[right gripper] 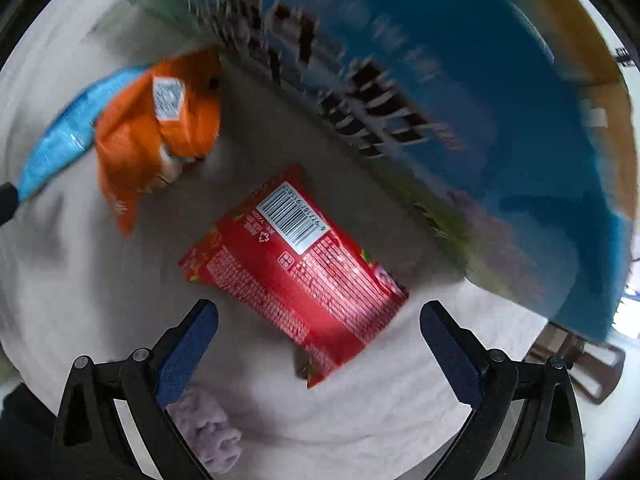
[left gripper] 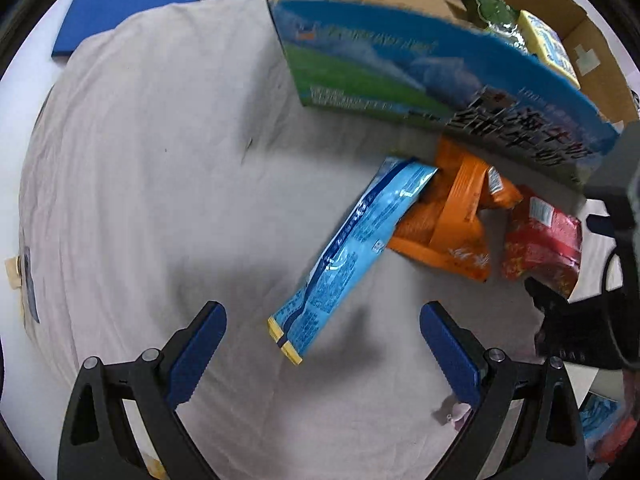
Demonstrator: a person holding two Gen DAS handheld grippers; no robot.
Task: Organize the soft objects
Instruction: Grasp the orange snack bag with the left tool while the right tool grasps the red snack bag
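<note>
Packets in the box [left gripper: 440,80] already; I hover both splayed, empty grippers — left gripper [left gripper: 323,334], right gripper [right gripper: 319,330] — over three packets outside.

Red packet [right gripper: 296,272], orange packet [left gripper: 448,216], light-blue packet [left gripper: 352,248]; blue-green box [left gripper: 400,76].

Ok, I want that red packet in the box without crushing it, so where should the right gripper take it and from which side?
Probably across its short width near the middle, from above. The red packet lies flat on the cloth, barcode side up, angled between the open right gripper fingers. Its crimped end seals are thin, and the box crowds its far side.
</note>
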